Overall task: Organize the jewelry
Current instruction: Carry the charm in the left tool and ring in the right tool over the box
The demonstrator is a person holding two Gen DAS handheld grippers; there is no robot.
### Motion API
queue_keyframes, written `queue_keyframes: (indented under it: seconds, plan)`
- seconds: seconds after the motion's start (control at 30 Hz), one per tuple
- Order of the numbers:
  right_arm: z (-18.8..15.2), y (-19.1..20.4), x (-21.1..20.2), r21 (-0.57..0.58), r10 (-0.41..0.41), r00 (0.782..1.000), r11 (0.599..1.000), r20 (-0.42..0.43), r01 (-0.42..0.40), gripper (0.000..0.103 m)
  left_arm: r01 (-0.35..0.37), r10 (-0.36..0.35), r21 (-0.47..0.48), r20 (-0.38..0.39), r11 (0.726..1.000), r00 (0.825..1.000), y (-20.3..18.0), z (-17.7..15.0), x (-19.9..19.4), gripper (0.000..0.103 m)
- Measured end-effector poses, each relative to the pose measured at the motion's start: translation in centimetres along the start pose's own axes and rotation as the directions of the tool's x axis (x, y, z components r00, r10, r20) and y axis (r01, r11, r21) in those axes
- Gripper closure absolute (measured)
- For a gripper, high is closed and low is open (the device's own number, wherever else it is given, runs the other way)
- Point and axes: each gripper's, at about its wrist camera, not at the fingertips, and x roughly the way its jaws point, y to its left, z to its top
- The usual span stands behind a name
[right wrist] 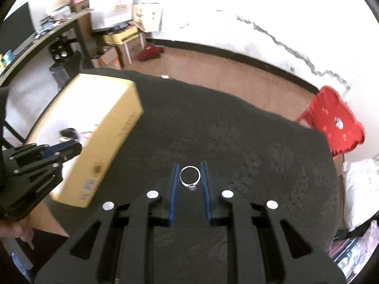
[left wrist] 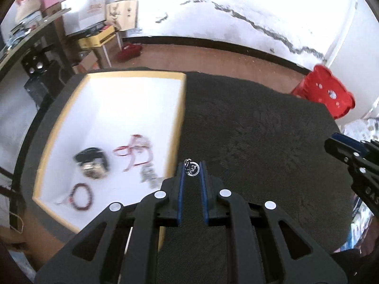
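Observation:
In the left wrist view my left gripper (left wrist: 192, 166) is shut on a small silver charm (left wrist: 191, 168), held above the dark cloth right of the yellow-rimmed box (left wrist: 182, 108). Inside the box, on its white floor, lie a red cord necklace (left wrist: 135, 150), a dark bracelet (left wrist: 92, 162), a red bead bracelet (left wrist: 81, 196) and a silvery piece (left wrist: 149, 174). In the right wrist view my right gripper (right wrist: 190, 172) is shut on a silver ring (right wrist: 190, 177), its stone toward me, held over the cloth. The left gripper (right wrist: 71, 148) shows at that view's left, the right gripper (left wrist: 336, 146) at the other view's right edge.
A dark textured cloth (left wrist: 260, 142) covers the round table. A red plastic stool (right wrist: 331, 123) stands on the wooden floor beyond the table's right edge. Cardboard boxes (right wrist: 123, 7) and a shelf crowd the far left corner. A person's hand (right wrist: 14, 230) shows at the lower left.

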Motion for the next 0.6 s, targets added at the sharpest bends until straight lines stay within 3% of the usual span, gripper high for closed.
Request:
queue_keyframes:
  seconds: [0.27, 0.6]
  plan:
    - [1.9, 8.5, -4.5, -0.078, 0.052, 0.998, 0.996, 0.036, -0.049, 0.084, -0.081, 0.082, -0.022, 0.054, 0.997, 0.995, 6.4, -0.5, -6.3, 0.091]
    - [3.2, 16.9, -3.4, -0.158, 0.103, 0.995, 0.982, 0.005, -0.101, 0.084, -0.157, 0.162, -0.090, 0.050, 0.983, 0.985, 14.2, -2.0, -8.3, 0.091]
